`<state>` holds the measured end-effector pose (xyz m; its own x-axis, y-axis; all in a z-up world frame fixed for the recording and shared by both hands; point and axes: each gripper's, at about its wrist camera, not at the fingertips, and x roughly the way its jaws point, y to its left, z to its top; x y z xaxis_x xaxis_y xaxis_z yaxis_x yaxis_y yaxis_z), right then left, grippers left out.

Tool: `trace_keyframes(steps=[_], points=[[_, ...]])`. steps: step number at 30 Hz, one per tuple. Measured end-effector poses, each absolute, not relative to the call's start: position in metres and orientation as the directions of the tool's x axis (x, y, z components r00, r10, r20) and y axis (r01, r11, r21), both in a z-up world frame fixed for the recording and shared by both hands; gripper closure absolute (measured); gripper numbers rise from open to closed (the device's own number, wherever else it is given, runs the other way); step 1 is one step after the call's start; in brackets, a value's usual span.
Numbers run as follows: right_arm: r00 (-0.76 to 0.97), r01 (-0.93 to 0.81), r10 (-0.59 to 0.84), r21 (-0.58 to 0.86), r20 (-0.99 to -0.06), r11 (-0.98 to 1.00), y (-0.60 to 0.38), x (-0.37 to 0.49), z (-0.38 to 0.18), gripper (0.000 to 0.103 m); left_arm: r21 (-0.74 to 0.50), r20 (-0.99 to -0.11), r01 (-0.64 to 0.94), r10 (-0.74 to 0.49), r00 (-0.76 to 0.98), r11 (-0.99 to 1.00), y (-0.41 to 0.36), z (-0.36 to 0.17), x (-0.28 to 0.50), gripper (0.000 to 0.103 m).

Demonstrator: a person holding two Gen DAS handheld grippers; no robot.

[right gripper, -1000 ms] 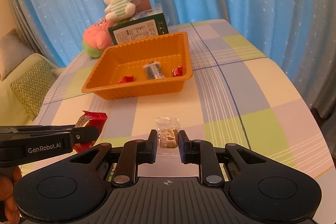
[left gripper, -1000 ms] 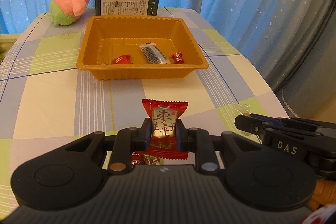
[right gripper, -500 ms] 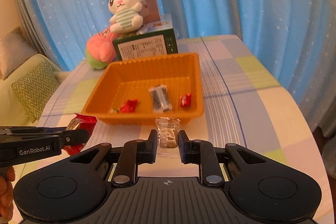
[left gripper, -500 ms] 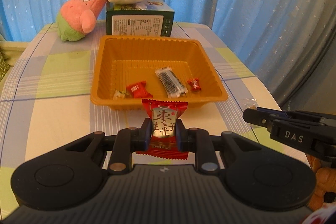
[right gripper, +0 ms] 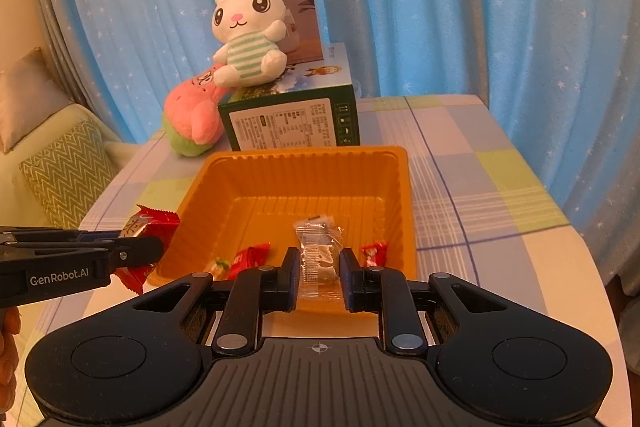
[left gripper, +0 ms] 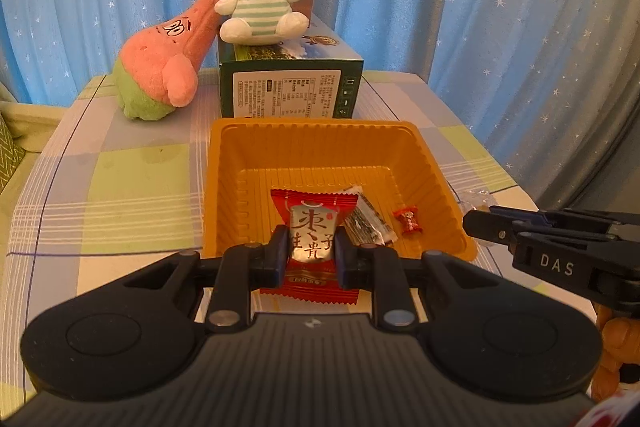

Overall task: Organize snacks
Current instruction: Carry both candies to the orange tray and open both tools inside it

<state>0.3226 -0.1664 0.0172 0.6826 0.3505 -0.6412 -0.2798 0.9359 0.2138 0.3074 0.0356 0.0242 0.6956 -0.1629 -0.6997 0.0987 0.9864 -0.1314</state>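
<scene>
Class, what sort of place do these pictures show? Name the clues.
Probably a home living room: a sofa with cushions, star-print curtains, and plush toys on a table with a checked cloth.

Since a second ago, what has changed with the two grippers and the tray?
Both grippers have carried their snacks forward to the orange tray: the left gripper stays shut on the red packet, the right gripper on the clear-wrapped snack, each now at the near rim. Nothing was let go. The candies in the tray, the green box and the plush toys have not moved.
</scene>
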Motion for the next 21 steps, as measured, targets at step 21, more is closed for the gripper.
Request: trace_keyframes(steps=[21], points=[[0.624,-0.301,0.374,0.231,-0.686,0.925,-0.137,0.397,-0.016,0.082,-0.123,-0.746,0.073,-0.141,0.650,0.990,0.057,-0.015,0.376,0.082]])
